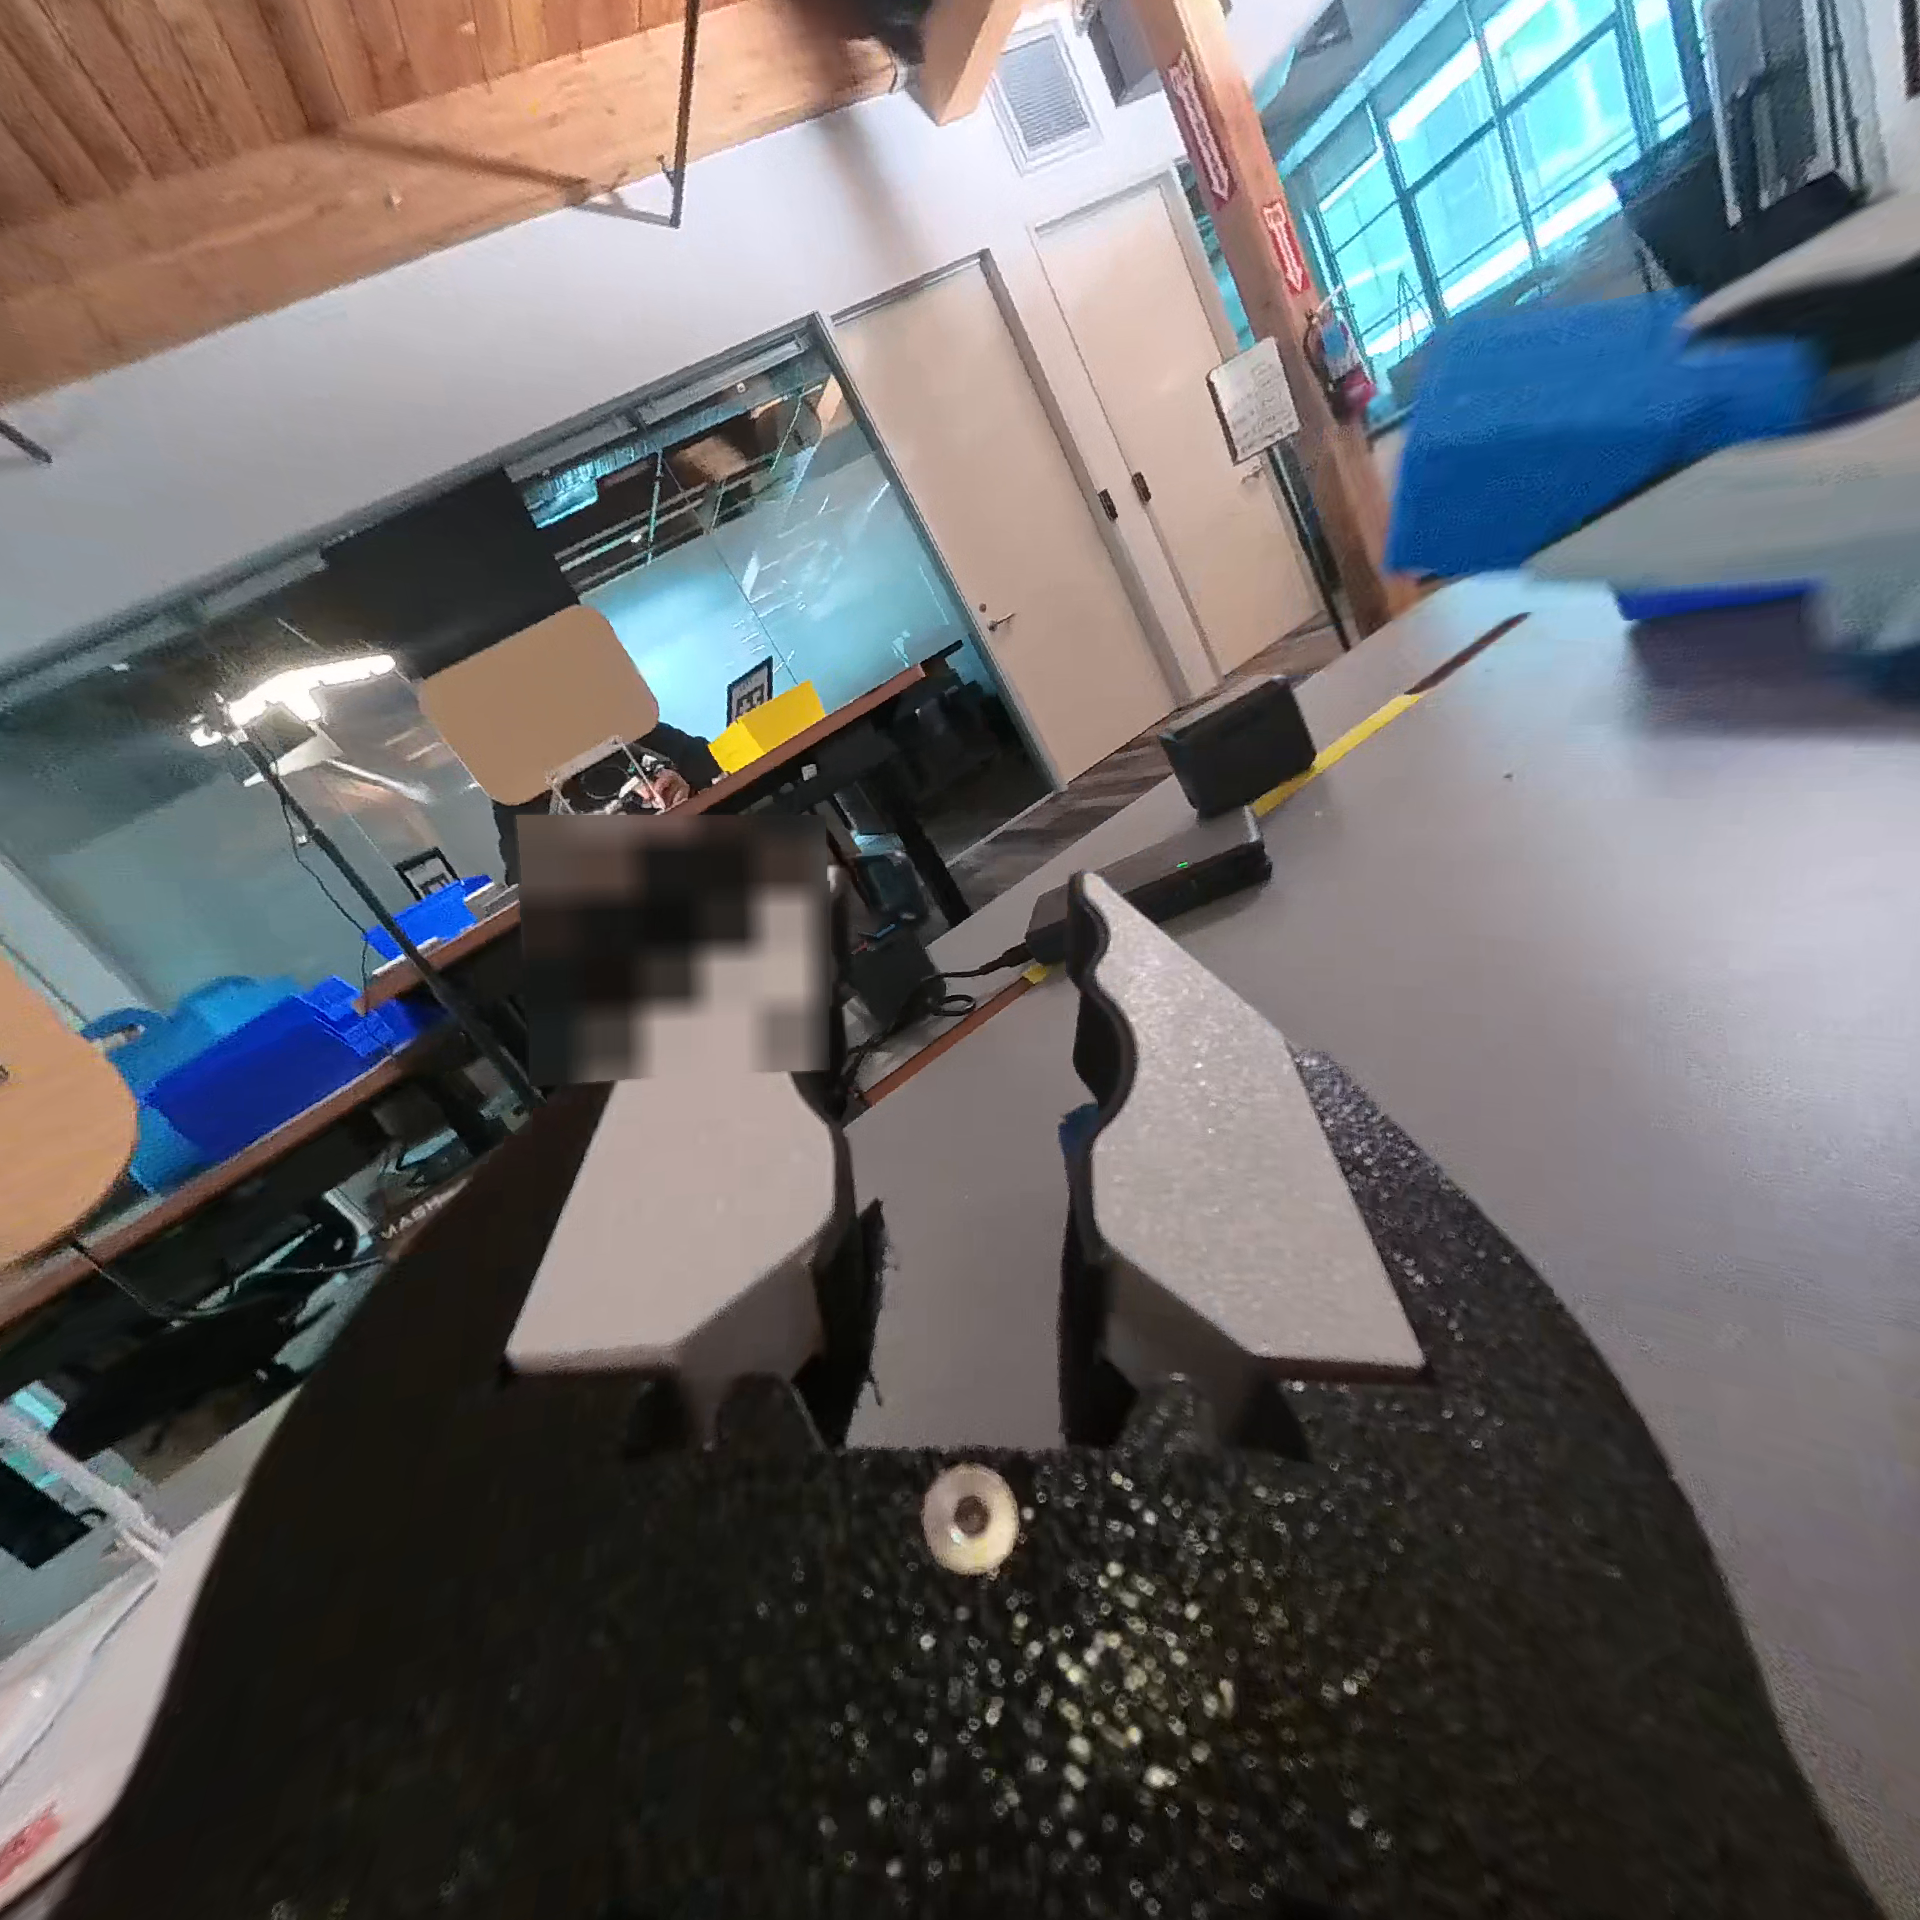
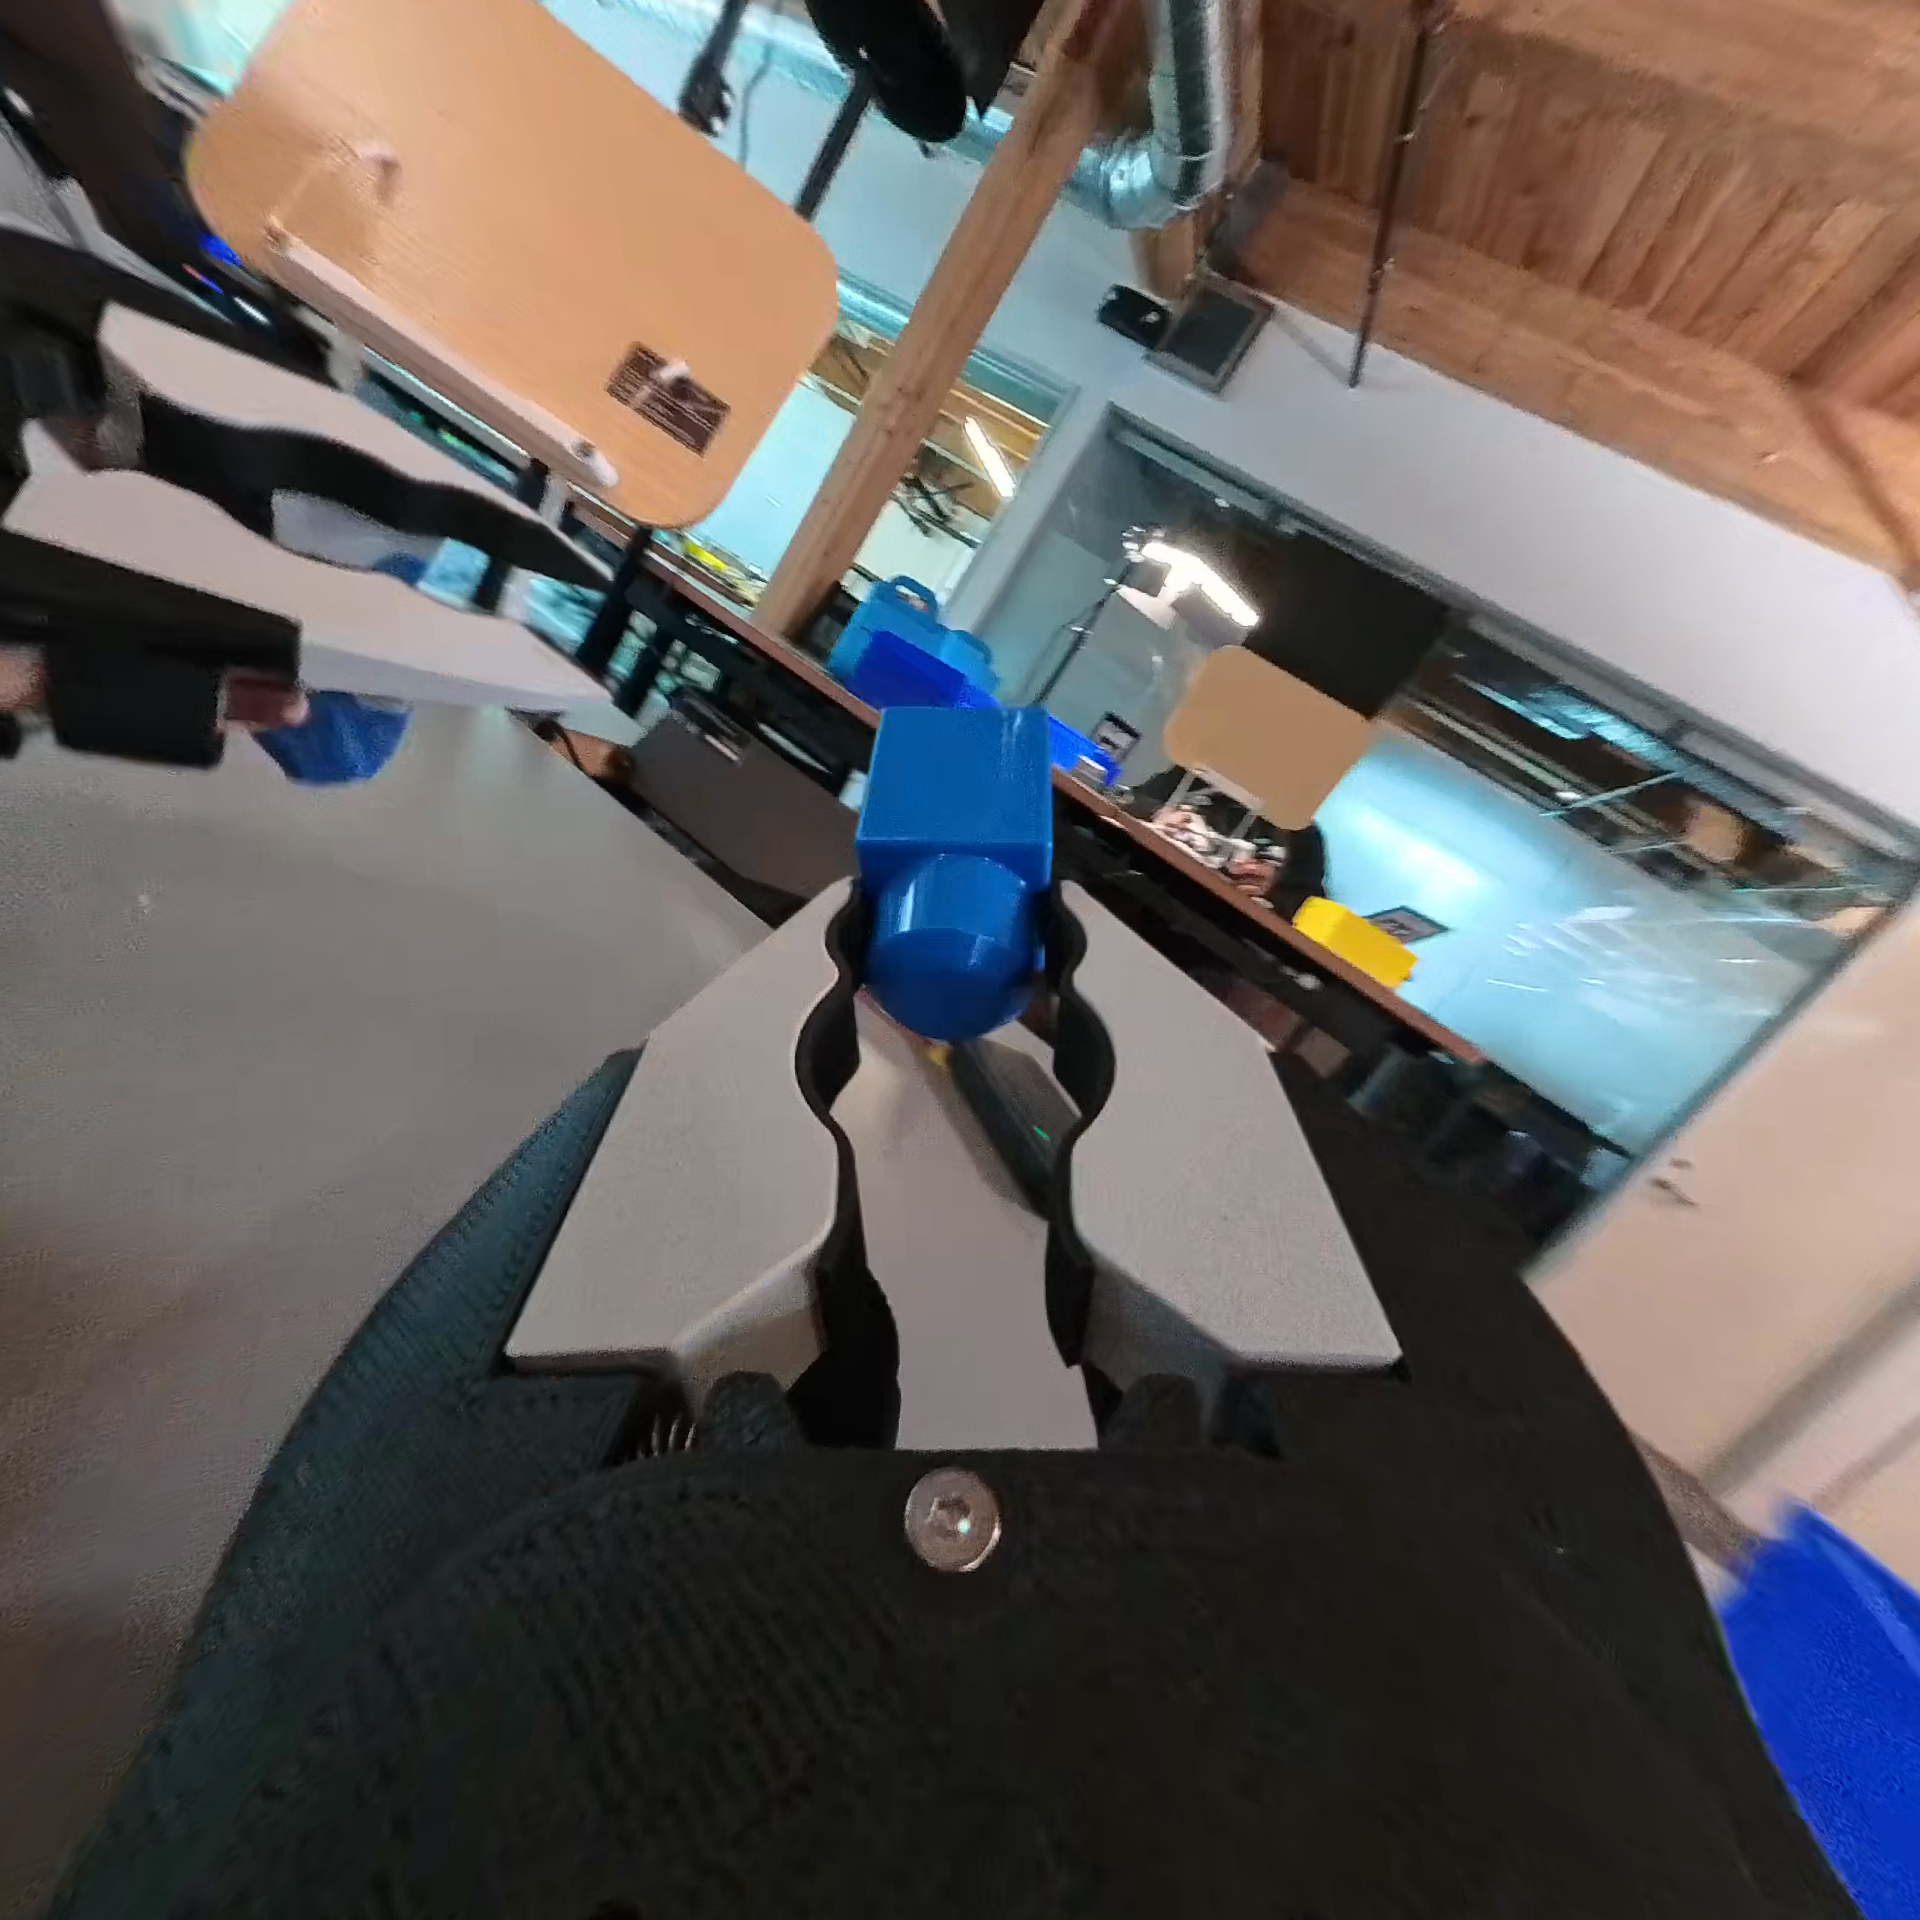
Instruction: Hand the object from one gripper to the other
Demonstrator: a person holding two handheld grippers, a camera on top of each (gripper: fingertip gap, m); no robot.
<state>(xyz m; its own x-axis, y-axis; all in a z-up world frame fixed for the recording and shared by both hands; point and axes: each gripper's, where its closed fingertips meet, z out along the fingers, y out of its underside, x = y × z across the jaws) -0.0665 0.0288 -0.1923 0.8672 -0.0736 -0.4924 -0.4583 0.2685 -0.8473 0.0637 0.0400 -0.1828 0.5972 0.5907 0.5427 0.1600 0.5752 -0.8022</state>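
The blue object [image 2: 956,862] looks like smooth, slightly glossy plastic, a cube joined to a rounded stub. The right gripper [image 2: 951,935] pinches it between matt grey fingers [image 2: 717,1143] lined with wavy black rubbery pads; its black body is rough, with layered ridges, and carries a shiny metal screw [image 2: 953,1525]. The left gripper [image 1: 961,1091] has the same matt grey fingers and a grainy black body that glints. The table [image 1: 1558,987] is smooth matt grey. The ceiling [image 2: 1558,135] is bare wooden planks.
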